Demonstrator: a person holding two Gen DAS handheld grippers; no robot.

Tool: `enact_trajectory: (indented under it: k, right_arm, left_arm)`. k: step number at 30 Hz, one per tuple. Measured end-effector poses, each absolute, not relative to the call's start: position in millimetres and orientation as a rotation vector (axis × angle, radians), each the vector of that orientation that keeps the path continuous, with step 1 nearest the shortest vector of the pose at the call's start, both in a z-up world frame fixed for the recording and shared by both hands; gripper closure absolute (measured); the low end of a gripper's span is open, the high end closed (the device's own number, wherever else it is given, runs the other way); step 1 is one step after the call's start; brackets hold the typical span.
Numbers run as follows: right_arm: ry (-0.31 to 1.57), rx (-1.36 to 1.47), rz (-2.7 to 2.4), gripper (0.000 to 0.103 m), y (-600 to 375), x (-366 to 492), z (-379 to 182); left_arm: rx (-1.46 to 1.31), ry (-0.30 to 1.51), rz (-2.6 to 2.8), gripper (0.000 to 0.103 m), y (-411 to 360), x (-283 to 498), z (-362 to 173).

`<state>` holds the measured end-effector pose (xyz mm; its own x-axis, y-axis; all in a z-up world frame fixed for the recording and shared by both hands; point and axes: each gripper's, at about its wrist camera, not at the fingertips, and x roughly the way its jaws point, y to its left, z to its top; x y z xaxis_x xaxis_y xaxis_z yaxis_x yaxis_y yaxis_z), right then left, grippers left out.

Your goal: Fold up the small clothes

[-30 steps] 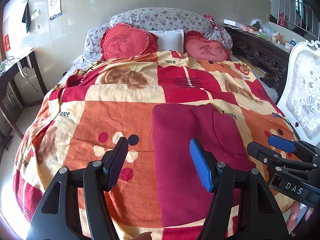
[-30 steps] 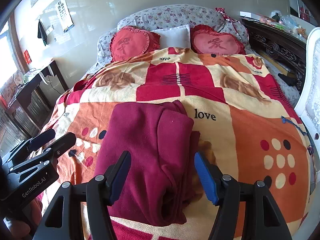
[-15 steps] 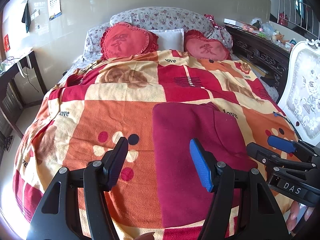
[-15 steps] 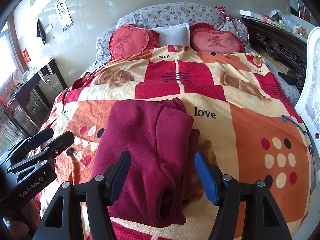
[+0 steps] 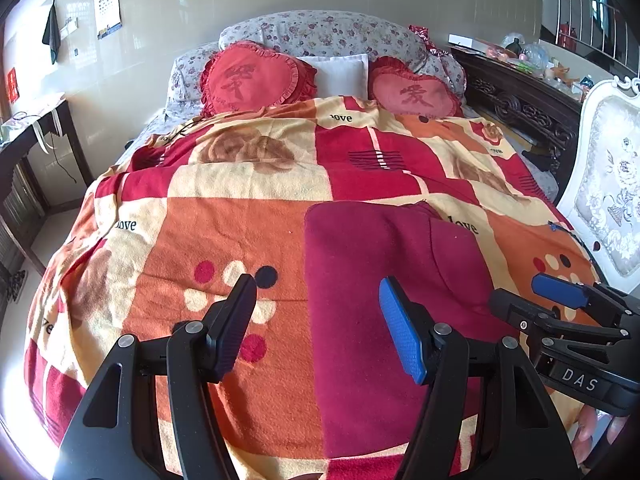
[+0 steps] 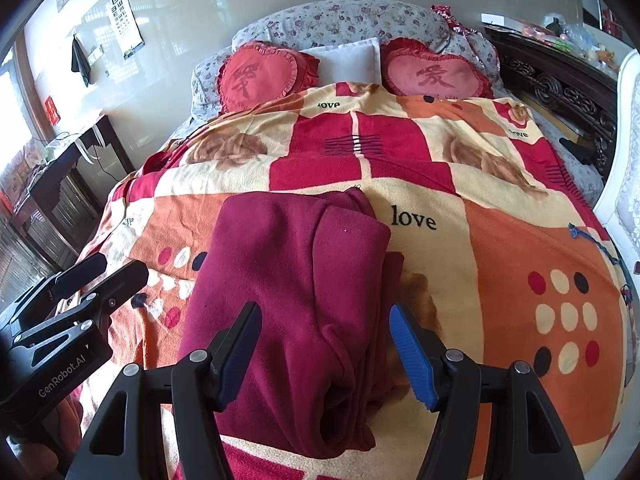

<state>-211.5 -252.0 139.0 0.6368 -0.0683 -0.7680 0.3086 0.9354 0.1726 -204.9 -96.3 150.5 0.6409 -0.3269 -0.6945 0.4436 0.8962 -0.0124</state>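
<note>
A dark red garment (image 6: 296, 280) lies folded lengthwise on the patterned blanket, its right half doubled over the left; in the left wrist view the same garment (image 5: 376, 264) sits right of centre. My right gripper (image 6: 326, 336) hovers open above its near end, nothing between the fingers. My left gripper (image 5: 318, 320) is open too, hanging over the garment's left edge and the blanket beside it. Each gripper shows in the other's view: the right gripper (image 5: 560, 304) at the right edge, the left gripper (image 6: 100, 272) at the left edge.
The bed (image 5: 248, 216) carries two red heart cushions (image 5: 256, 80), a white pillow (image 5: 340, 74) and floral pillows at the head. A dark table (image 5: 24, 136) stands to the left, a carved dark cabinet (image 5: 520, 100) and a white upholstered chair (image 5: 608, 184) to the right.
</note>
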Motion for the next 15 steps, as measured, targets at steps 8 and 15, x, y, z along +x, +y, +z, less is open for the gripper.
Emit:
enact_trajectory:
  k: [8,15]
  right_arm:
    - [0.865,0.306,-0.215,0.039,-252.0,-210.0,135.5]
    - [0.875,0.311,-0.218,0.039,-255.6,-208.5,131.2]
  left_arm:
    - [0.173,0.744,-0.431,0.039,-95.3,-201.4,145.8]
    - [0.163,0.735,-0.421,0.039,-91.5,-197.9,143.5]
